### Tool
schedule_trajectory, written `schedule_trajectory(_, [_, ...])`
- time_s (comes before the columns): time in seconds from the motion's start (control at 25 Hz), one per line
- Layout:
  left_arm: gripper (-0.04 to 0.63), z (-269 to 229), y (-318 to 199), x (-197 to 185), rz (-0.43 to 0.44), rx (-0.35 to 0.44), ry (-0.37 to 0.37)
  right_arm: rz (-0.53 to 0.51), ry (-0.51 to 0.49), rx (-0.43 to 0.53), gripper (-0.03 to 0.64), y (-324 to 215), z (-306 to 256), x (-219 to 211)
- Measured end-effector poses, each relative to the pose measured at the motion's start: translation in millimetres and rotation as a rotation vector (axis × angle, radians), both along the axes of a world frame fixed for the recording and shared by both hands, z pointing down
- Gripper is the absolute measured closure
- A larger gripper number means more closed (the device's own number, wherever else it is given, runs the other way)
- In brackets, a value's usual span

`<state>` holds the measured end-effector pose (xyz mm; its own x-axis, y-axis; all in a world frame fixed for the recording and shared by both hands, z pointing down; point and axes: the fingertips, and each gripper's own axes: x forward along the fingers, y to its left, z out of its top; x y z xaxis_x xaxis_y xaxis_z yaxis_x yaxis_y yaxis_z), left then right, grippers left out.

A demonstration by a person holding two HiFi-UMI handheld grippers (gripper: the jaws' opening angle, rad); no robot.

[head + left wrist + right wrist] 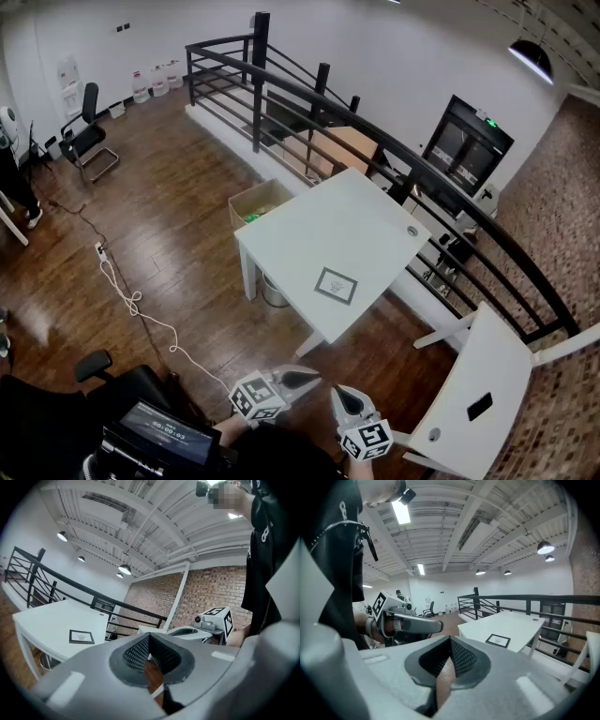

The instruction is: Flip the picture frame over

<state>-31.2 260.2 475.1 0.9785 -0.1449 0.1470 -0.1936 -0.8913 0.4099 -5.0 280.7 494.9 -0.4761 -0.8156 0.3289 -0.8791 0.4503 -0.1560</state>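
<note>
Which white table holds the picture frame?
The centre table by the railing: the picture frame lies on it. The right-hand table carries only a small dark object.

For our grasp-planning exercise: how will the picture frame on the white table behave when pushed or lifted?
The picture frame lies flat and thin: probably stiff and light. On the smooth white table it may slide, not tip.

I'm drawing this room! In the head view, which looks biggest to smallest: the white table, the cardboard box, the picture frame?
1. The white table, by far the biggest.
2. The cardboard box, partly hidden behind the table.
3. The picture frame, the smallest.
</note>
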Motion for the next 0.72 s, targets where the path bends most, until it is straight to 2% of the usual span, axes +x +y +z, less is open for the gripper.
schedule_trajectory(0.44, [0.583, 4, -23, -34, -0.014, -0.017, 0.012, -0.031, 0.005, -0.036, 0.624, -16, 7, -42])
schedule_trajectory(0.72, [0.583, 11, -26, -31, 0.006, -0.032, 0.002, -0.013, -0.001, -0.049, 0.624, -23, 11, -37])
